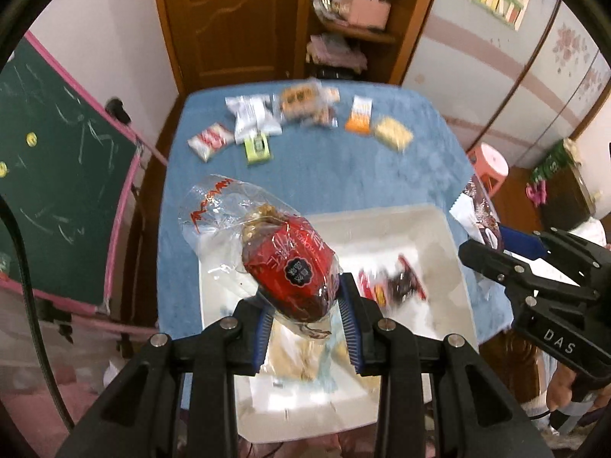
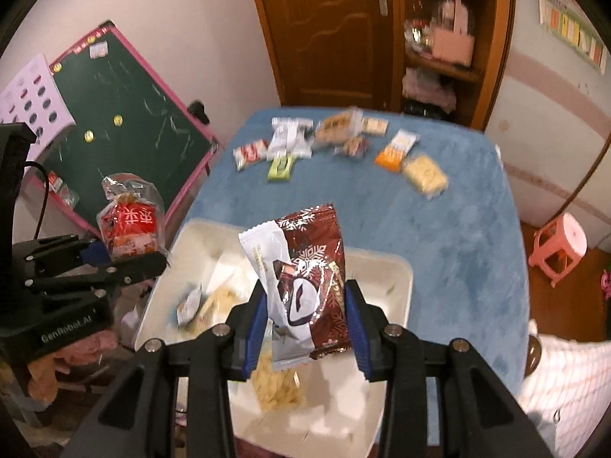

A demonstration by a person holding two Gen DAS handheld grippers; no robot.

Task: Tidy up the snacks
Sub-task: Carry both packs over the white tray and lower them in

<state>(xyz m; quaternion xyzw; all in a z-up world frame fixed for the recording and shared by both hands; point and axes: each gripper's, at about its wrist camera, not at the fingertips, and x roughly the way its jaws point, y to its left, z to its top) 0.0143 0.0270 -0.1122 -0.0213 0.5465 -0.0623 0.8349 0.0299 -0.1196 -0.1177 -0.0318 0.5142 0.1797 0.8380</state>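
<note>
Ideally, each claw carries on over the white bin (image 1: 439,225): left claw (image 1: 305,328) clamps the red-labelled bag (image 1: 290,267), right claw (image 2: 305,324) pinches the maroon packet (image 2: 317,267); release low, inside its walls.

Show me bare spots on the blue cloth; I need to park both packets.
The widest bare stretch of the blue tablecloth lies between the far row of small snack packets and the white rectangular bin, running down its right side. The far edge is crowded.
</note>
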